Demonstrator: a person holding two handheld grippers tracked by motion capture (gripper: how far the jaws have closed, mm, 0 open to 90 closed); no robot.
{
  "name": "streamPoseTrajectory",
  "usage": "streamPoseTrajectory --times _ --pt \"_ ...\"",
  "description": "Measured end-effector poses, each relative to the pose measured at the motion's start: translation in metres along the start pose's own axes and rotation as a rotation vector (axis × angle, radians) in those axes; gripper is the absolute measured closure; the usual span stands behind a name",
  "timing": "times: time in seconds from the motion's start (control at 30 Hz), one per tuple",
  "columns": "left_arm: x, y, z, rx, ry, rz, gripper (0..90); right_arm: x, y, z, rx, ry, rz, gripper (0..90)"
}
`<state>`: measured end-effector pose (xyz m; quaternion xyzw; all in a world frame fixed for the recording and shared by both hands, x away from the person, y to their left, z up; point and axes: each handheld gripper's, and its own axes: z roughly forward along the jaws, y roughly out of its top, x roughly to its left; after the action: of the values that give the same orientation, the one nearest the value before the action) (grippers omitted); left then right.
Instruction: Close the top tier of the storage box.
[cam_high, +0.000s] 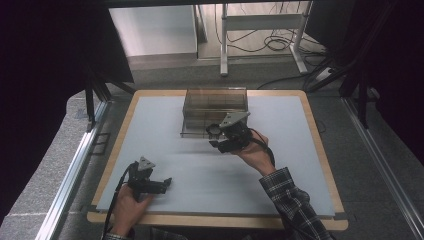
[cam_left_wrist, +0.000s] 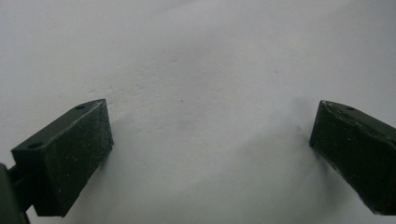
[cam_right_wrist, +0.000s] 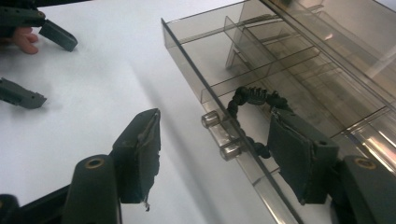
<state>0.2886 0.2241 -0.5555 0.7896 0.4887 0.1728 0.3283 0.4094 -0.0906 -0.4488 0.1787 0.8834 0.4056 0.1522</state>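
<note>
A smoky clear drawer box (cam_high: 215, 100) stands at the back middle of the table, its drawer (cam_right_wrist: 205, 56) pulled out toward me. The drawer has several dividers and a small clear handle (cam_right_wrist: 222, 136) on its front wall. In one compartment a black beaded loop (cam_right_wrist: 254, 97) lies, partly hidden behind a jaw. My right gripper (cam_right_wrist: 215, 154) is open and straddles the front wall, one jaw inside the drawer and one outside; it also shows in the high view (cam_high: 216, 136). My left gripper (cam_left_wrist: 210, 144) is open above bare table, near the front left (cam_high: 167, 184).
The pale table top (cam_high: 280, 165) has a wooden border. The left gripper (cam_right_wrist: 53, 72) and a hand lie off to the side in the right gripper view. Dark curtains, metal rails and a desk frame (cam_high: 260, 30) with cables stand beyond the table.
</note>
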Motion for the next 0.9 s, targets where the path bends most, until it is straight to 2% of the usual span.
streamPoseTrajectory --times 0.17,0.33,0.9 --pt "0.000 0.000 0.000 0.000 0.000 0.000 0.0 0.004 -0.001 -0.001 -0.005 0.026 0.003 32.3" --pt "0.000 0.000 0.000 -0.001 0.000 0.000 0.0 0.007 -0.004 0.000 0.016 0.045 0.001 31.4" --pt "0.000 0.000 0.000 -0.001 0.000 -0.001 0.0 0.011 -0.015 0.002 0.054 0.070 0.005 30.0"
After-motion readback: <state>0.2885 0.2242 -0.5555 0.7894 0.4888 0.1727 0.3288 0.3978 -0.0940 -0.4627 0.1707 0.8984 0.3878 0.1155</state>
